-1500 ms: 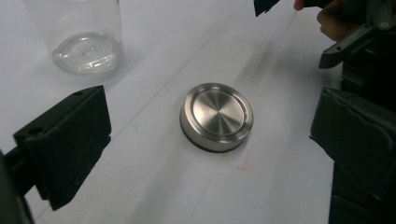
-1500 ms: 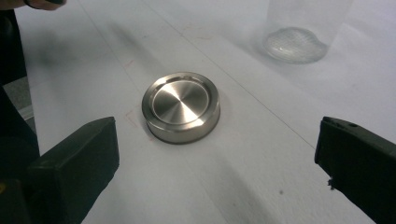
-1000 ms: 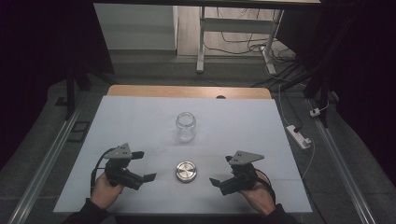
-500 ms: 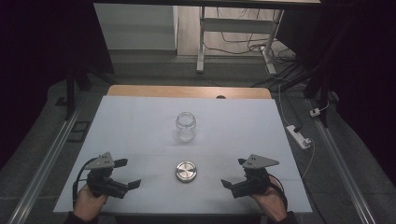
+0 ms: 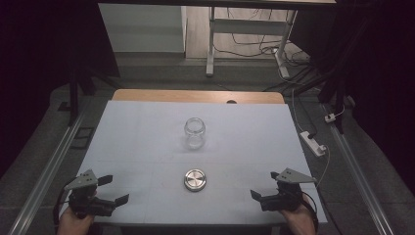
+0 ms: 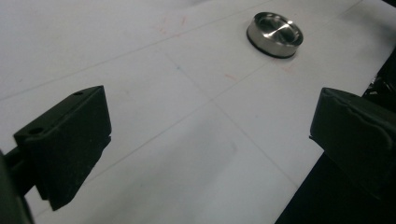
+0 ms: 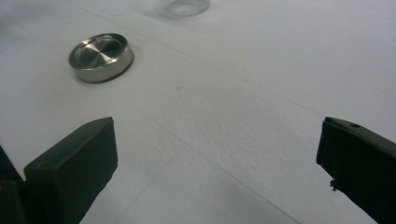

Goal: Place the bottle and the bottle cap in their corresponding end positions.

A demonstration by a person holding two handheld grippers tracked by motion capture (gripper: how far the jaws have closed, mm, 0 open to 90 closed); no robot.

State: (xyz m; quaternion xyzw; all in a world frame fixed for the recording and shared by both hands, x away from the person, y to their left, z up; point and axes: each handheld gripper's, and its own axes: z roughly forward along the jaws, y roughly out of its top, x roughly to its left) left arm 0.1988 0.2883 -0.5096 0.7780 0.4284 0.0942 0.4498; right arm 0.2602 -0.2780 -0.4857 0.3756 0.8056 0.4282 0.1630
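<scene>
A clear glass jar (image 5: 194, 132) stands upright and uncapped at the middle of the white table (image 5: 147, 147). Its round metal lid (image 5: 195, 179) lies flat nearer the front, apart from the jar. My left gripper (image 5: 113, 190) sits at the front left corner, open and holding nothing. My right gripper (image 5: 263, 185) sits at the front right, likewise open. In the left gripper view the lid (image 6: 274, 34) lies far ahead beyond the wide-apart jaws. In the right gripper view the lid (image 7: 101, 56) is ahead to the left, and the jar's base (image 7: 186, 6) is at the top edge.
A wooden strip (image 5: 195, 96) runs along the table's far edge. A white power strip (image 5: 313, 143) lies off the table's right side. Metal rails (image 5: 44, 171) flank the table. The front edge is close beneath both grippers.
Both grippers have drawn back toward the front edge and outward to the table's corners. Jar and lid have stayed in place.
</scene>
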